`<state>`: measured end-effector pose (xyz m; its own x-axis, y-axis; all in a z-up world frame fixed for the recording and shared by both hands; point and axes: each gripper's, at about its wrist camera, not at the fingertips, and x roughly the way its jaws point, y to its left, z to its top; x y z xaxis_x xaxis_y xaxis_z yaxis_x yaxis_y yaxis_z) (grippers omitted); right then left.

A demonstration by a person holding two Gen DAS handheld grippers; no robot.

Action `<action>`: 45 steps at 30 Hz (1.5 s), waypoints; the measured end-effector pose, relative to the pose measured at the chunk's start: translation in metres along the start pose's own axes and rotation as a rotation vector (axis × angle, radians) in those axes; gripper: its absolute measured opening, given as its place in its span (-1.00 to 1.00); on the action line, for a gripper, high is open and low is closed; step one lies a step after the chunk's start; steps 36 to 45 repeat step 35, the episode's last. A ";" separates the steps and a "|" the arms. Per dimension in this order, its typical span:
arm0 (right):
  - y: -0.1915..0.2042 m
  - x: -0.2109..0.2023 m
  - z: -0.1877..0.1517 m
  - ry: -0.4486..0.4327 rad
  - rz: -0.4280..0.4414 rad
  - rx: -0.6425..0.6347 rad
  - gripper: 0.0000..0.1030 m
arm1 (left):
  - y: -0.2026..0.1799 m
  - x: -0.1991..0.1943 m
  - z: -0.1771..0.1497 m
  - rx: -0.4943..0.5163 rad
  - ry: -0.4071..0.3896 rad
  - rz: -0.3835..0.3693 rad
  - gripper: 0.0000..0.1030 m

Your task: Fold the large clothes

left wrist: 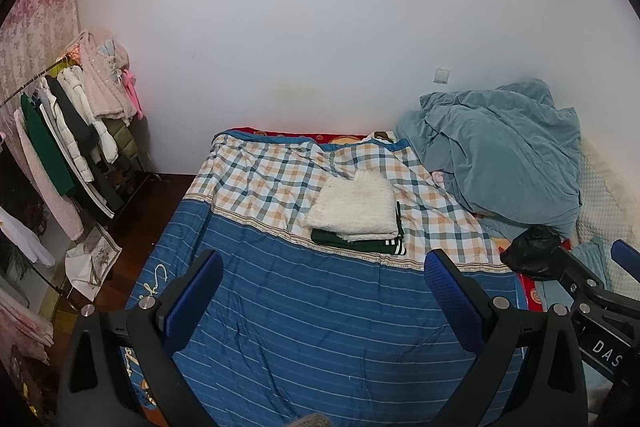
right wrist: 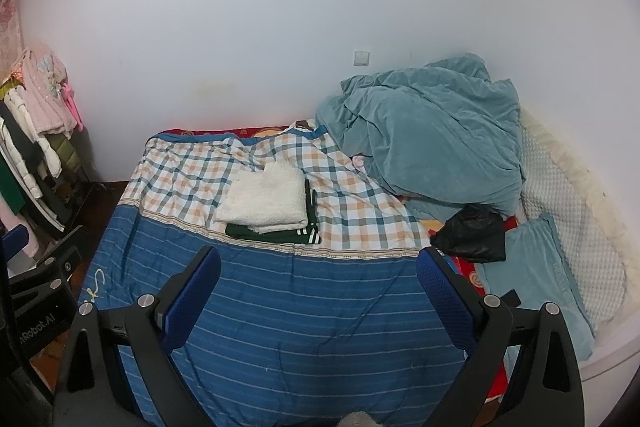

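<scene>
Both grippers hang above the near end of a bed, holding nothing. Left gripper (left wrist: 322, 291): fingers wide apart, blue pads facing each other, only the blue striped quilt (left wrist: 304, 315) showing between them. Right gripper (right wrist: 318, 289): same, fingers spread wide w/ nothing between the pads. In the left view the right gripper's body shows at approx. 3–4 o'clock, just beside the left one; in the right view the left gripper's body sits at 8–9 o'clock.

Folded clothes sit at mid-bed, approx. 12 o'clock from both grippers: a fluffy white garment (left wrist: 354, 207) folded square, resting on top of a folded dark green garment (left wrist: 360, 245) w/ white stripes at its edge. The stack lies on the checked part of the quilt (left wrist: 260, 171), close to the seam where the blue stripes start.

At 2 o'clock a rumpled teal blanket (left wrist: 500, 151) is heaped vs. the wall, w/ a black plastic bag (left wrist: 530, 255) just below it. Right view: teal pillow (right wrist: 532, 279) at 3 o'clock, touching a white textured cushion (right wrist: 560, 211). Clothes rack (left wrist: 68, 131) w/ hanging coats at 9–10 o'clock, on the floor beside the bed.
</scene>
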<state>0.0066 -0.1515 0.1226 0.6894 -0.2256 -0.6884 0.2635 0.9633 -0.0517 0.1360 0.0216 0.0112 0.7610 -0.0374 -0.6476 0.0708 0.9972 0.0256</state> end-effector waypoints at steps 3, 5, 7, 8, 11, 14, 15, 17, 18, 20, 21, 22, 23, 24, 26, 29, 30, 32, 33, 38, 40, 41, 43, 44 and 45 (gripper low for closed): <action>-0.001 -0.001 -0.001 -0.002 -0.002 0.000 0.93 | 0.000 0.000 0.000 -0.001 -0.001 0.001 1.00; 0.002 -0.005 -0.003 -0.003 0.001 0.002 0.93 | -0.001 0.001 0.001 -0.001 -0.002 0.003 1.00; 0.004 -0.005 -0.002 -0.004 0.002 0.001 0.93 | -0.001 0.000 0.001 -0.002 -0.001 0.004 1.00; 0.004 -0.005 -0.002 -0.004 0.003 0.002 0.93 | -0.001 0.000 0.001 -0.002 -0.002 0.005 1.00; 0.005 -0.006 -0.003 -0.005 0.001 0.004 0.93 | -0.001 0.000 0.001 -0.002 -0.003 0.006 1.00; 0.006 -0.005 -0.002 -0.006 0.002 0.006 0.93 | -0.001 0.000 0.002 -0.003 -0.003 0.006 1.00; 0.007 -0.005 -0.002 -0.007 0.001 0.006 0.93 | -0.002 -0.001 0.002 -0.003 -0.003 0.006 1.00; 0.005 -0.006 -0.004 -0.007 0.001 0.006 0.93 | -0.001 0.000 0.001 -0.004 -0.003 0.005 1.00; 0.005 -0.006 -0.004 -0.007 0.001 0.007 0.93 | -0.002 -0.001 0.002 -0.003 -0.005 0.006 1.00; 0.006 -0.005 -0.003 -0.007 0.000 0.006 0.93 | -0.002 -0.001 0.003 -0.004 -0.006 0.005 1.00; 0.006 -0.005 -0.003 -0.007 0.002 0.007 0.93 | -0.002 -0.001 0.002 -0.004 -0.006 0.005 1.00; 0.005 -0.006 -0.004 -0.008 0.001 0.008 0.93 | -0.002 -0.001 0.003 -0.003 -0.005 0.007 1.00; 0.005 -0.007 -0.005 -0.008 -0.002 0.006 0.93 | -0.003 -0.001 0.003 -0.002 -0.006 0.007 1.00; 0.004 -0.007 -0.005 -0.008 0.000 0.008 0.93 | -0.002 -0.001 0.003 -0.003 -0.006 0.006 1.00; 0.004 -0.007 -0.005 -0.008 0.000 0.008 0.93 | -0.002 -0.001 0.002 -0.004 -0.005 0.006 1.00; 0.005 -0.006 -0.005 -0.011 -0.001 0.008 0.93 | -0.002 -0.001 0.002 -0.003 -0.005 0.007 1.00; 0.006 -0.006 -0.005 -0.011 -0.001 0.010 0.94 | -0.003 -0.002 0.002 -0.003 -0.005 0.007 1.00; 0.005 -0.008 -0.007 -0.011 -0.003 0.010 0.94 | -0.003 -0.001 0.002 -0.005 -0.007 0.005 1.00; 0.005 -0.008 -0.007 -0.010 -0.003 0.009 0.94 | -0.003 -0.002 0.002 -0.006 -0.012 0.009 1.00; 0.006 -0.008 -0.008 -0.009 -0.001 0.013 0.94 | -0.004 -0.004 0.004 -0.002 -0.014 0.007 1.00; 0.006 -0.008 -0.008 -0.009 -0.001 0.013 0.94 | -0.004 -0.004 0.004 -0.002 -0.014 0.007 1.00; 0.006 -0.008 -0.008 -0.009 -0.001 0.013 0.94 | -0.004 -0.004 0.004 -0.002 -0.014 0.007 1.00; 0.006 -0.008 -0.008 -0.009 -0.001 0.013 0.94 | -0.004 -0.004 0.004 -0.002 -0.014 0.007 1.00; 0.006 -0.008 -0.008 -0.009 -0.001 0.013 0.94 | -0.004 -0.004 0.004 -0.002 -0.014 0.007 1.00; 0.006 -0.008 -0.008 -0.009 -0.001 0.013 0.94 | -0.004 -0.004 0.004 -0.002 -0.014 0.007 1.00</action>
